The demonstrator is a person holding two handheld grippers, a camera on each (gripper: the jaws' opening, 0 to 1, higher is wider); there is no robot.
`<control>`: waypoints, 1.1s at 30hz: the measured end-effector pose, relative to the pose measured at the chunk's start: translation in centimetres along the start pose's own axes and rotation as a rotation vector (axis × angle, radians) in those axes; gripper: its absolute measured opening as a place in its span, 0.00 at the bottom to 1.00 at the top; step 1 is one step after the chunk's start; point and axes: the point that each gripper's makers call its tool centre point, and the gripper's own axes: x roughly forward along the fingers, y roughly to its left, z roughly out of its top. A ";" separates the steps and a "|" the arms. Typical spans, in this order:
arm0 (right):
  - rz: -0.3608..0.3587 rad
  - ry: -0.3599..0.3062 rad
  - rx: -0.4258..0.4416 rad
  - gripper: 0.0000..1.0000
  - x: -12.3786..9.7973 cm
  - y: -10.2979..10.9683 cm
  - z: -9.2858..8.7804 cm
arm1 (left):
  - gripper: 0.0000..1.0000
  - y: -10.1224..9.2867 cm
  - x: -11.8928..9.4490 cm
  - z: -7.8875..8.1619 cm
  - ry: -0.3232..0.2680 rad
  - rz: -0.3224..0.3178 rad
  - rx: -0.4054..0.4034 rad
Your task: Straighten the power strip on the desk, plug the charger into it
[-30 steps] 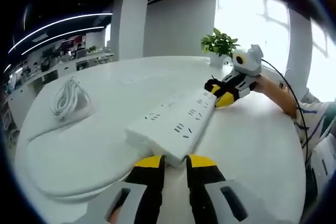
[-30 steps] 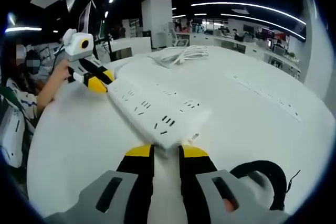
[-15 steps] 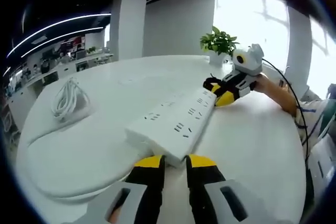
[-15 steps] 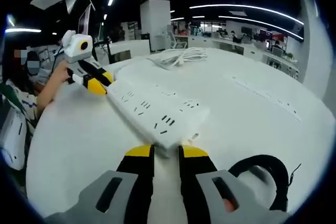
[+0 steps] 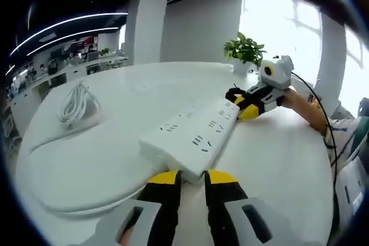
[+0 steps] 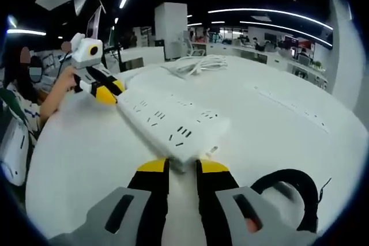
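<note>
The fingers of the left gripper [image 5: 191, 178] and the right gripper [image 6: 182, 168] are each nearly closed on opposite ends of the power strip [image 5: 193, 135], which lies on the desk [image 5: 277, 159]. Uneven pulling could twist the strip out of one grip or drag its coiled cord [image 5: 75, 105].
</note>
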 end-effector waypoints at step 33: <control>-0.392 -0.135 0.016 0.18 -10.6 -11.7 2.5 | 0.16 -0.5 -2.8 7.2 -0.388 -0.011 -0.010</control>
